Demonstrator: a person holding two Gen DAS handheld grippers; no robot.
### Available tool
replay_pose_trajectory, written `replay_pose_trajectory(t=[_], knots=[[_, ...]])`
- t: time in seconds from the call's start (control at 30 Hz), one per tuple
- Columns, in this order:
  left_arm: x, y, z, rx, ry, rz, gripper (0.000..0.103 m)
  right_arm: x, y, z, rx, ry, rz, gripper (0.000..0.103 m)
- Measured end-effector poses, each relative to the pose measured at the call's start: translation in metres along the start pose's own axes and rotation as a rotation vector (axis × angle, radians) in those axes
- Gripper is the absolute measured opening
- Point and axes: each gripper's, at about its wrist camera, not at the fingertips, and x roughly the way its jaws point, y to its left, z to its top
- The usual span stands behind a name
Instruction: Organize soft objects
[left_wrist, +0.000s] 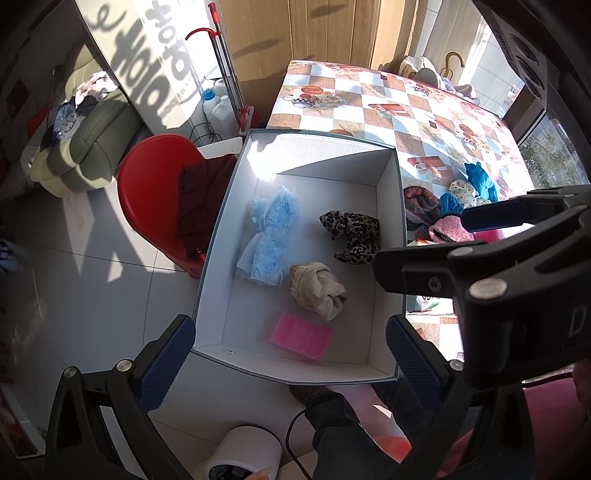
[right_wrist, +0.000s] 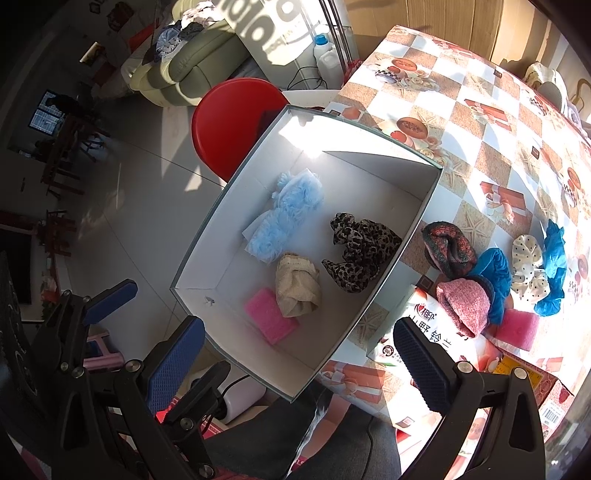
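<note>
Centre of both views: white box on the table edge, already holding a fluffy blue piece, leopard-print scrunchie, beige cloth bundle and pink sponge. Right of the box in the right wrist view, soft items not yet sorted sit in a tight cluster on the checkered tablecloth: dark knit piece, pink knit piece, blue cloth, polka-dot scrunchie, second pink sponge, a printed packet partly under them. Left gripper hangs over the box's near rim, jaws wide apart, nothing held. Right gripper is also spread wide and empty, pointing at the box's near right corner. Step in hand looks like fetching the next item. Advice: swing the right gripper toward the lower right cluster, take the pink knit piece first since it sits on top and nearest, pinch at its bunched middle so it lifts alone, avoid snagging the blue cloth touching it, then drop into the bare floor at the box's far right corner
</note>
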Motion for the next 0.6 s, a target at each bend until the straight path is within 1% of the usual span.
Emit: replay_pose_trajectory(t=[0.6], knots=[[-0.0001,0.0011,0.0005,0.003,0.001,-0.001,0.103,0.0028,-0.0044,-0.0007,0.016,0.015,-0.001,0.103]])
